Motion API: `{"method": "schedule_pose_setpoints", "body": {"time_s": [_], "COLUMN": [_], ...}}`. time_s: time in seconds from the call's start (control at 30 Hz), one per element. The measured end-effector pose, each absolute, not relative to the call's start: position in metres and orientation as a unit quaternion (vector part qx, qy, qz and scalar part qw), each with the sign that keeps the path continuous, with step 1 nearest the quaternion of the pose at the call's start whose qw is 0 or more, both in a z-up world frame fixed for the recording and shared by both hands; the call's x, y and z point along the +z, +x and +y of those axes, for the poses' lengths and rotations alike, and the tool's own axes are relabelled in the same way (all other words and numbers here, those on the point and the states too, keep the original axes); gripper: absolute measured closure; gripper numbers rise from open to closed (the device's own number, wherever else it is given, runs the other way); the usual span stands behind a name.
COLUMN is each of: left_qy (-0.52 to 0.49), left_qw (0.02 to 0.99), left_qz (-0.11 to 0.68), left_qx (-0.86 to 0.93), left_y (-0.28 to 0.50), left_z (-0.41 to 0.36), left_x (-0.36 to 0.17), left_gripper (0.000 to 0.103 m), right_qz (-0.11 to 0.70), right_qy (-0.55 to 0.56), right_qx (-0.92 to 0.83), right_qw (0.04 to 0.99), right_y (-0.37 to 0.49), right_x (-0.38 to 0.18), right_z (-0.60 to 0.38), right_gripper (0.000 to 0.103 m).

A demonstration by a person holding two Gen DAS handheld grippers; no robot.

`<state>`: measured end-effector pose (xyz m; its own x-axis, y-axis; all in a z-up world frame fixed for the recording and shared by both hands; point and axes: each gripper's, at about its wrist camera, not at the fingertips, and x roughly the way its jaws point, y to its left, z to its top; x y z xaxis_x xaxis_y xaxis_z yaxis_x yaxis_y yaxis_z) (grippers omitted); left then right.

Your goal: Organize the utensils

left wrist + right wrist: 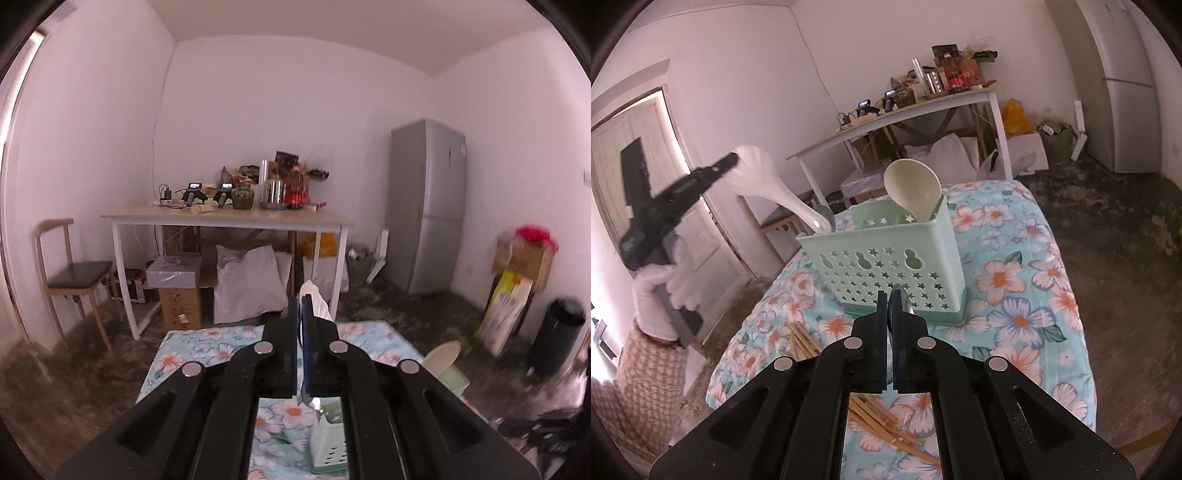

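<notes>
1. Worktop (1045,258): covered with a pale blue floral cloth, carries the whole job.
2. Mint-green perforated plastic utensil caddy (886,258) stands mid-worktop. A cream plastic ladle (912,188) already stands in its rear compartment; a grey metal spoon bowl (824,218) shows at its left end. Sorting looks partly done.
3. Bundle of light wooden chopsticks (875,413) lies loose on the cloth, near the caddy's front: still to be put away.
4. Left claw (733,160): pressed together on the handle of a white ceramic soup spoon (775,192), whose bowl hangs over the caddy's left end.
5. Right claw (891,295): pressed together on a thin metal utensil (905,301), kind unclear, just before the caddy.
</notes>
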<state>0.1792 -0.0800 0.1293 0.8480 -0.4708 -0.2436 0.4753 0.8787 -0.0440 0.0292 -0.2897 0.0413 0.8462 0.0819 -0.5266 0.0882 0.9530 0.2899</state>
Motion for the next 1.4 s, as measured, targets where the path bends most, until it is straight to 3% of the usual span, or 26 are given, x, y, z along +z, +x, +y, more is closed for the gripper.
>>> {"method": "schedule_pose_setpoints", "body": {"time_s": [0.17,0.37,0.5,1.0,1.4], "left_qy": [0.038,0.002,-0.037,-0.049,0.003], "left_qw": [0.959,0.939,0.929,0.920,0.891], "left_qz": [0.143,0.186,0.209,0.229,0.340], "left_qx": [-0.242,-0.291,-0.304,-0.315,-0.301], "left_y": [0.191,0.204,0.209,0.145,0.112], "left_z": [-0.097,-0.097,-0.090,-0.057,-0.069], "left_x": [0.109,0.096,0.090,0.066,-0.012], "left_gripper": [0.101,0.098,0.076,0.049,0.046], "right_qz": [0.280,0.279,0.274,0.158,0.067], "right_qy": [0.153,0.153,0.153,0.184,0.221], "right_qx": [0.000,-0.001,0.000,0.091,0.172], "right_qw": [0.948,0.948,0.950,0.966,0.958], "right_y": [0.030,0.030,0.027,0.020,0.065], "right_x": [0.039,0.039,0.043,0.135,0.183], "right_z": [-0.292,-0.292,-0.292,-0.296,-0.317], "right_gripper": [0.103,0.103,0.103,0.103,0.103]}}
